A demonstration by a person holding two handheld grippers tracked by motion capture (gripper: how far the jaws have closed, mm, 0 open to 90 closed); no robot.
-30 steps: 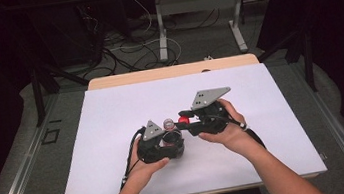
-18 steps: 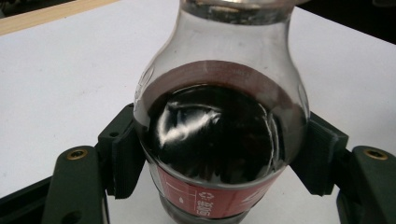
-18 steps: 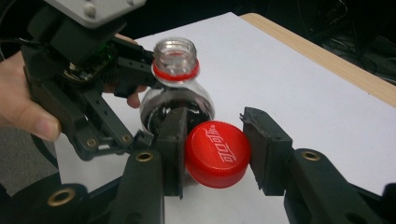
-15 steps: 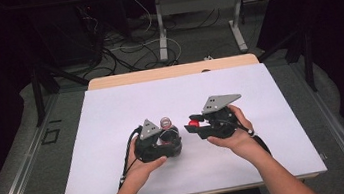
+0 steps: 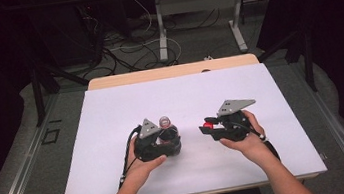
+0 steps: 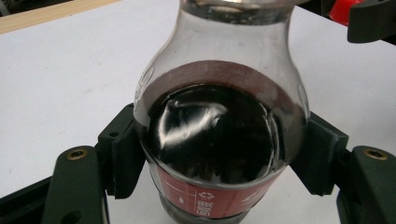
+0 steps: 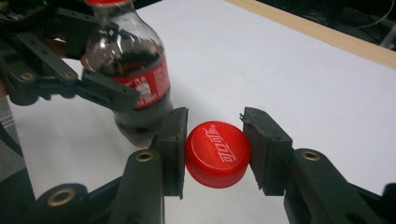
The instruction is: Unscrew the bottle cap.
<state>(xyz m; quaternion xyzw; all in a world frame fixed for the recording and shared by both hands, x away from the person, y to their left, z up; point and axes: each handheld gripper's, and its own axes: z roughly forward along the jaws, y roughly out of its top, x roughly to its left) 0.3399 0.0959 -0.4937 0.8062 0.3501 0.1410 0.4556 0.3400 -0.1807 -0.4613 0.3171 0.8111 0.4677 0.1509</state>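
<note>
Counter (image 5: 112,115): cola bottle (image 5: 167,130) stands upright, neck open, clamped at its belly in left claw (image 6: 219,154). Right claw (image 7: 215,149) clamped on red cap (image 7: 217,153), held flat just right of bottle, apart, below the mouth. Cap's nearest bare counter: straight down.

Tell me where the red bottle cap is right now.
The red cap sits clamped between the right gripper's jaws, off the bottle, which stands to its left in the high view, held by the left gripper.
</note>
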